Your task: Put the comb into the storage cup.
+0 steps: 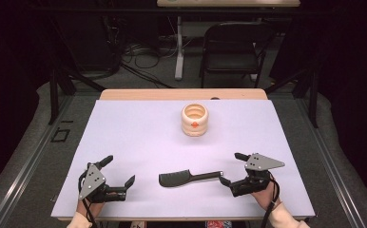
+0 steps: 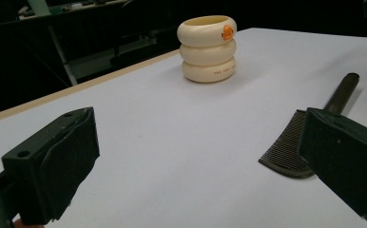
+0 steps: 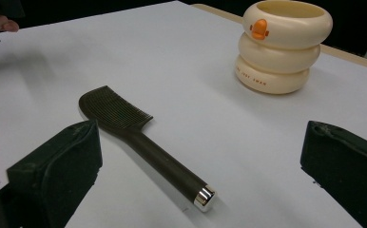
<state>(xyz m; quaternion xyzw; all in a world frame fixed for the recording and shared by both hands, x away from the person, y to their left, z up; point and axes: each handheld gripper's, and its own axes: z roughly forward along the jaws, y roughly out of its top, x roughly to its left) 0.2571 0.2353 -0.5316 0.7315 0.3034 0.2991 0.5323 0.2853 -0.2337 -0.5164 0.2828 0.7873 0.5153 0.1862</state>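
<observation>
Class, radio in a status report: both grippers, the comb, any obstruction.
Left gripper open, right gripper open, both empty. Comb flat on the table between them, handle toward right gripper. Cream holder stands farther back, nothing blocking.

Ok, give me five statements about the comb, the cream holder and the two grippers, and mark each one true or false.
1. The comb lies flat on the white table. True.
2. The left gripper is shut on the comb. False: its jaws stand open and hold nothing; the comb lies apart from it.
3. The cream ringed holder stands upright beyond the comb. True.
4. The comb's silver-capped handle end points toward the left gripper. False: it points toward the right gripper, and the toothed end faces the left one.
5. The comb stands inside the holder. False: the comb lies on the table, well apart from it.
</observation>
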